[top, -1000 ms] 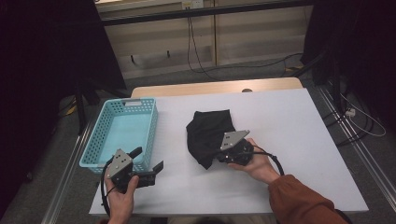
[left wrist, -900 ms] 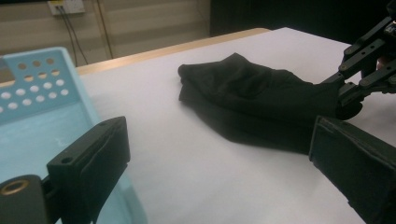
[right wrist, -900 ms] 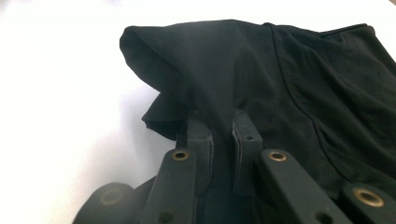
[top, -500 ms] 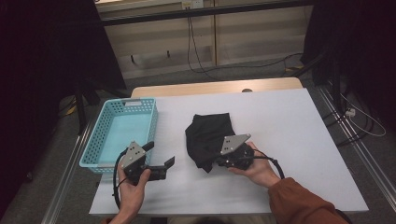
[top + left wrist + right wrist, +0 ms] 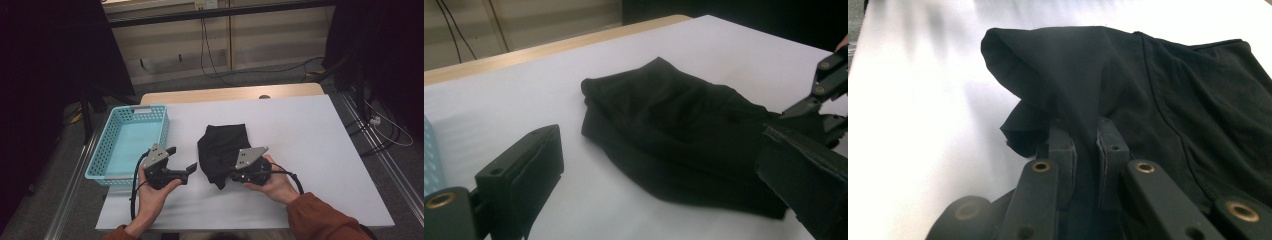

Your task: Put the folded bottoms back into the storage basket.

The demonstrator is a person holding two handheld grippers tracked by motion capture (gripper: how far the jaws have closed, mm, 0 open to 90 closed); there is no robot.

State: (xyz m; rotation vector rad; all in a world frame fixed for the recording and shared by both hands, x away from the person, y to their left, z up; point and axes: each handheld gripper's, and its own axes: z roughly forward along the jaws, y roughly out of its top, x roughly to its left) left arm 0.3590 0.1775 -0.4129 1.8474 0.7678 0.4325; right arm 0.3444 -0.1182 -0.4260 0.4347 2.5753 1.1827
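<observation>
Left claw closes in on the pinned black cloth

The left claw (image 5: 184, 163), jaws spread and empty, has slid from beside the blue basket (image 5: 109, 150) toward the black cloth (image 5: 220, 150) mid-tabletop (image 5: 310, 150); the right claw (image 5: 227, 176) stays clenched on its near edge, so a second grip looks next.

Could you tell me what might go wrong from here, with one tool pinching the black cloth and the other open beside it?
The right tool grips just a bunched fold at the edge of the black cloth, so a lift may let it slip free or drag.
The open left tool sits close to the cloth's near corner and could push it into a heap rather than catch an edge.
The blue basket overhangs the table's left edge; a knock might tip it.
</observation>
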